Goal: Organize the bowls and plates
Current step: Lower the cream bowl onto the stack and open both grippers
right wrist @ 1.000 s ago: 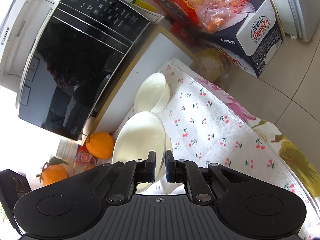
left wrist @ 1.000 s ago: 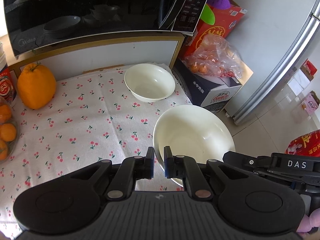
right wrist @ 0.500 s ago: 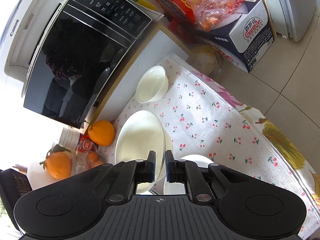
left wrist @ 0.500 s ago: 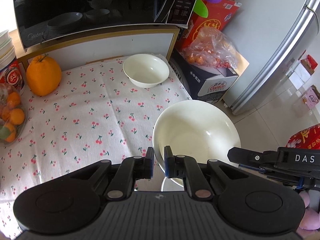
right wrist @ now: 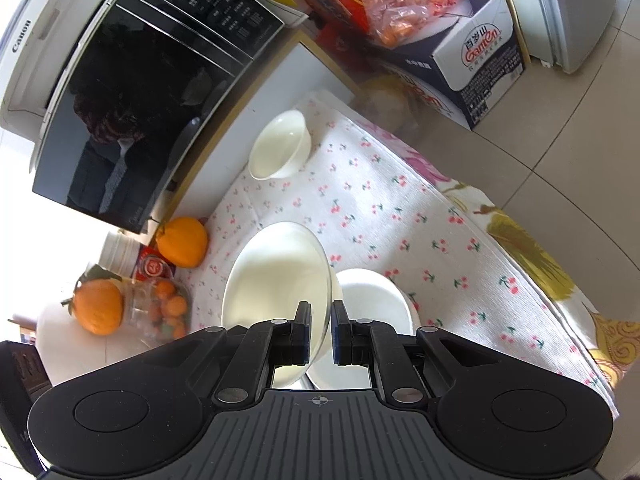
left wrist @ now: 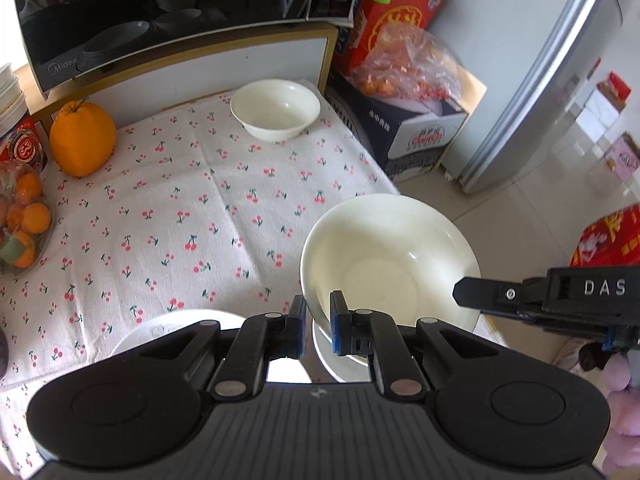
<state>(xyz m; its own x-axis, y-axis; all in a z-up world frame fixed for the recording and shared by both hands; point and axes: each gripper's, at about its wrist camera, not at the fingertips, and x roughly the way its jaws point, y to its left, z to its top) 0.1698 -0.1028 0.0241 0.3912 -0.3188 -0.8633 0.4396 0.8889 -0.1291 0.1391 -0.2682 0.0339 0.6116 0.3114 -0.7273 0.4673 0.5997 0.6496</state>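
We're holding the large white bowl (left wrist: pixel 390 264) with both grippers, lifted and tilted over the near right corner of the surface (left wrist: pixel 168 216). Left gripper (left wrist: pixel 317 326) is clamped on the bowl's near rim, rim wall sitting between the pads. Right gripper (right wrist: pixel 320 330) is clamped on the opposite rim; in the left wrist view its fingertip (left wrist: pixel 472 294) is lying over the bowl's right edge. In the right wrist view the same bowl (right wrist: pixel 276 280) is showing edge-on, rim running between the right gripper's pads.

Under the bowl we're seeing a white plate (right wrist: pixel 372 300) sitting on the cherry-print cloth at the near edge; only part of it is showing. A second patterned plate (left wrist: pixel 168 330) is peeking out just left of the left gripper, mostly hidden.

Small white bowl (left wrist: pixel 276 114) is standing upright at the far right corner of the surface, well apart from the held one, just in front of the microwave (left wrist: pixel 160 12) shelf. Big orange fruit (left wrist: pixel 82 140) is sitting at the far left corner.
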